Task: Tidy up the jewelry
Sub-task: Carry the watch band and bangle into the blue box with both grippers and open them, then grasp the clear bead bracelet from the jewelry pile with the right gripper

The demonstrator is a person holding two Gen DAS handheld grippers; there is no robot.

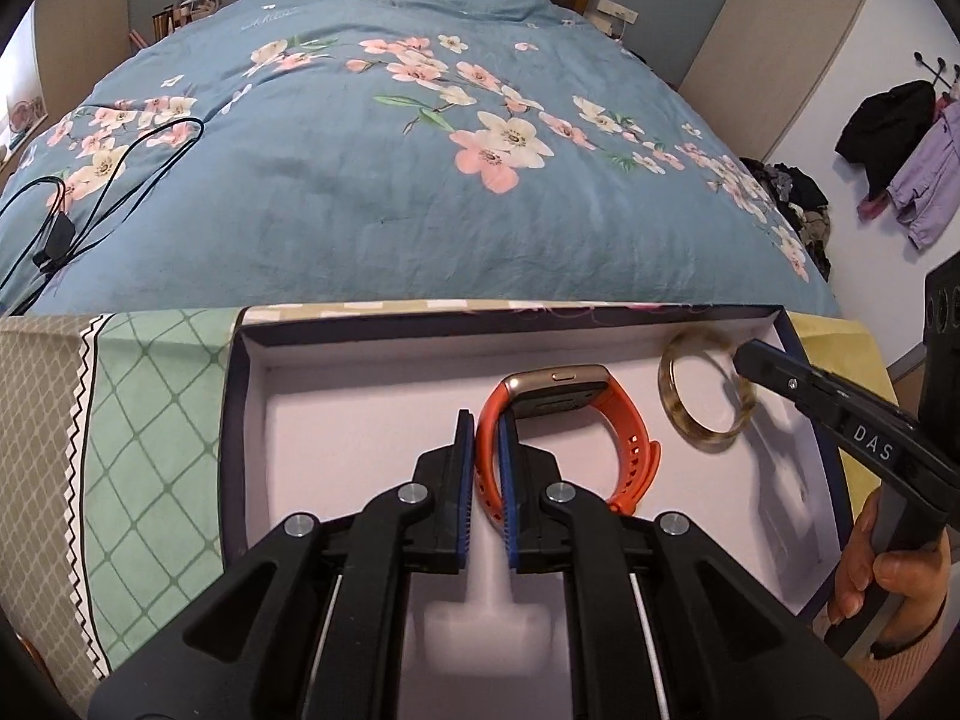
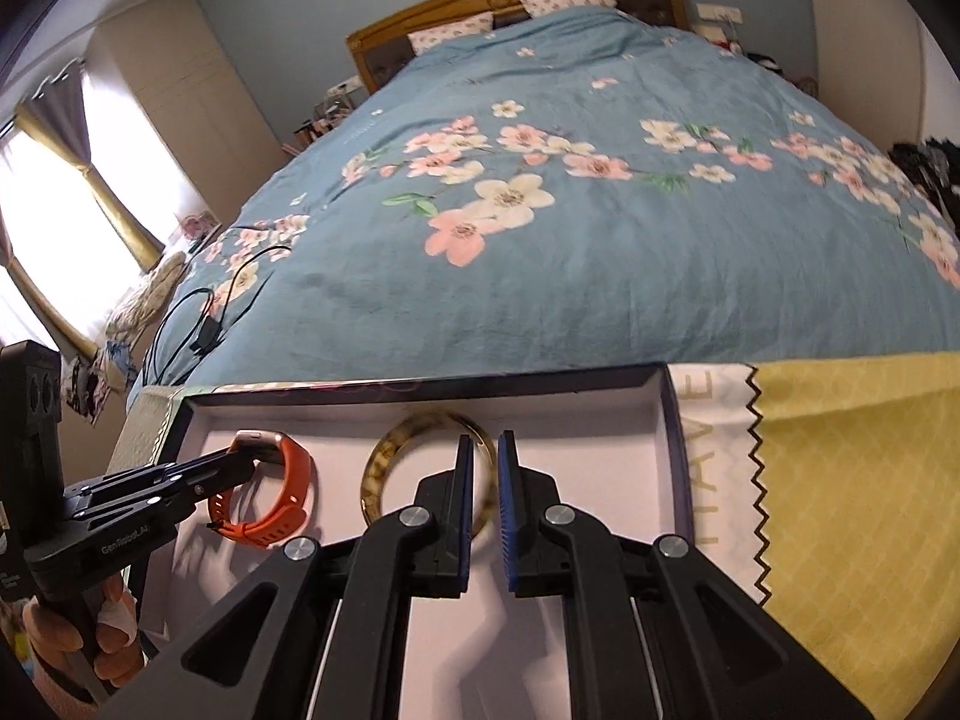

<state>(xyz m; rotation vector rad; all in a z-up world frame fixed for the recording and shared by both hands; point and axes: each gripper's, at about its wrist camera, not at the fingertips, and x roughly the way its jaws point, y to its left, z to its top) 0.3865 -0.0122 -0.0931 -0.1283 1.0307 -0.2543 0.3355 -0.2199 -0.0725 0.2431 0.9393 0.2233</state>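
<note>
An open box (image 1: pixel 252 396) with a pale lining and dark rim lies on cloths at the foot of the bed. Inside, my left gripper (image 1: pixel 486 426) is shut on the strap of an orange smartwatch (image 1: pixel 624 426), which also shows in the right wrist view (image 2: pixel 294 468). My right gripper (image 2: pixel 485 450) straddles the rim of a tortoiseshell bangle (image 2: pixel 384 456) standing tilted in the box's right part; a small gap shows at each pad. In the left wrist view the bangle (image 1: pixel 675 408) is blurred, with the right gripper's tip (image 1: pixel 747 360) on its far side.
A green patterned cloth (image 1: pixel 156 420) lies left of the box and a yellow one (image 2: pixel 852 480) right. The blue floral duvet (image 1: pixel 420 180) rises just behind the box, with black cables (image 1: pixel 90 192) on its left side.
</note>
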